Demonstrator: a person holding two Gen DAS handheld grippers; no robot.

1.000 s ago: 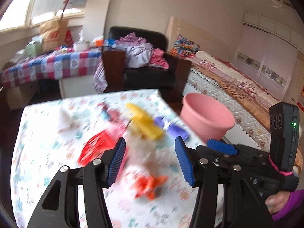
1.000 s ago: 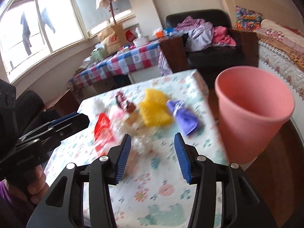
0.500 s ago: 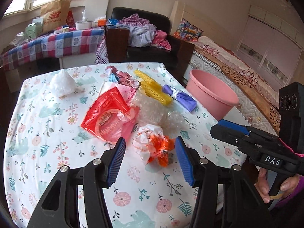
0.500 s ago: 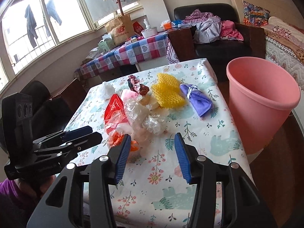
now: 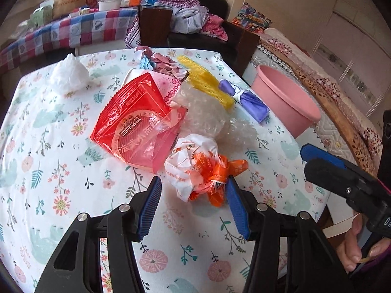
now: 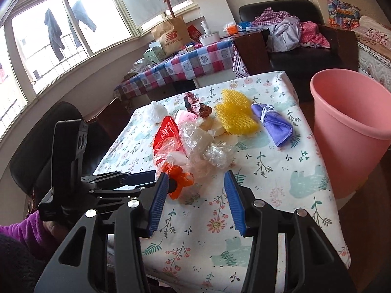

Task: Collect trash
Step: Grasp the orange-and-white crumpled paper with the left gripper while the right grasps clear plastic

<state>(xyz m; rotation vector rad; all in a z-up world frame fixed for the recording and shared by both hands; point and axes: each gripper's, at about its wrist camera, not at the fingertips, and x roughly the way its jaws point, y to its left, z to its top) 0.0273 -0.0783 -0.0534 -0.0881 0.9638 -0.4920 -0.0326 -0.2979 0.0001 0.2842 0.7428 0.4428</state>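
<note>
Trash lies in a heap on the floral tablecloth (image 5: 48, 171): a crumpled white and orange bag (image 5: 202, 168), a red snack wrapper (image 5: 136, 122), clear bubble wrap (image 5: 207, 112), yellow mesh foam (image 5: 205, 80), a purple bag (image 5: 246, 97) and a white wad (image 5: 69, 73). My left gripper (image 5: 193, 190) is open, its blue pads on either side of the white and orange bag, just at its near edge. My right gripper (image 6: 196, 185) is open and empty above the table's near part, with the orange bag (image 6: 179, 175) just beyond its left pad. A pink bin (image 6: 352, 127) stands off the table's right edge.
A black armchair (image 5: 195, 24) piled with clothes stands behind the table. A checked-cloth side table (image 6: 183, 61) with a paper bag is at the back left. A bed (image 5: 330, 78) runs along the right. A black chair (image 6: 44, 134) is left of the table.
Both grippers have moved down and forward toward the trash heap. The left gripper now straddles the near edge of the white and orange bag. Both stay open.
</note>
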